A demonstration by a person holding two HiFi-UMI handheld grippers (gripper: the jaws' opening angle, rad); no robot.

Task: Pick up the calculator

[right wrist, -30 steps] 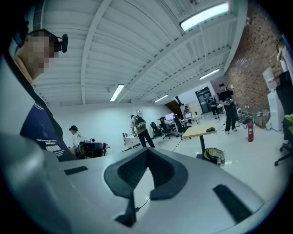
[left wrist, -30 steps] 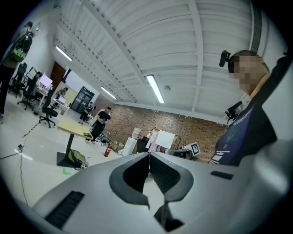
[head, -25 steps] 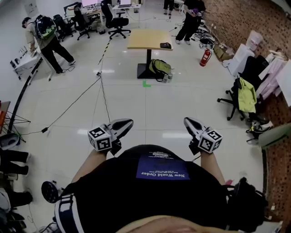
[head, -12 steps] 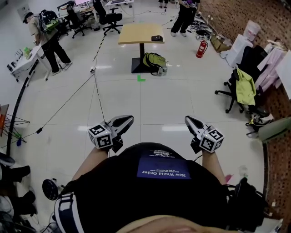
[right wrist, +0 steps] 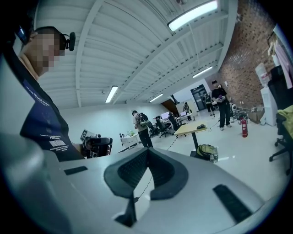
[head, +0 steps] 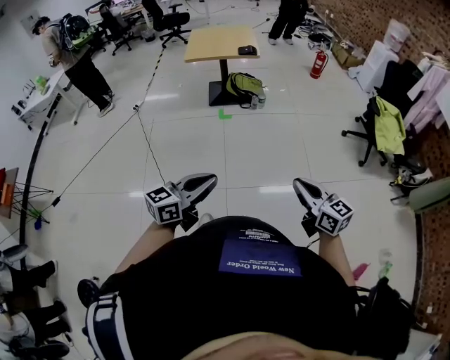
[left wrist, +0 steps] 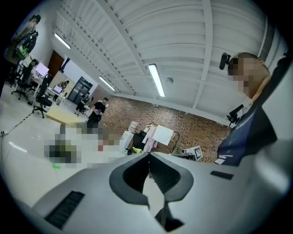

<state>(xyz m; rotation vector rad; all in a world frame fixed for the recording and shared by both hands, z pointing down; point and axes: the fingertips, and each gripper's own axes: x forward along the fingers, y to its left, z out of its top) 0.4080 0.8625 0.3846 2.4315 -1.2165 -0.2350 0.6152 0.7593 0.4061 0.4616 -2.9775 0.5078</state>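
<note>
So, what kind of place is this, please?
Most likely a shared office or lab workspace: office chairs in the background, a cable lying across the tiled floor, and a brick wall.

Bright, even white light, ceiling strip lights overhead, pale glare streaks on the glossy floor, faint soft shadows, fisheye bending at every edge, dark vignetted corners in both gripper views, left gripper slightly soft up close
</note>
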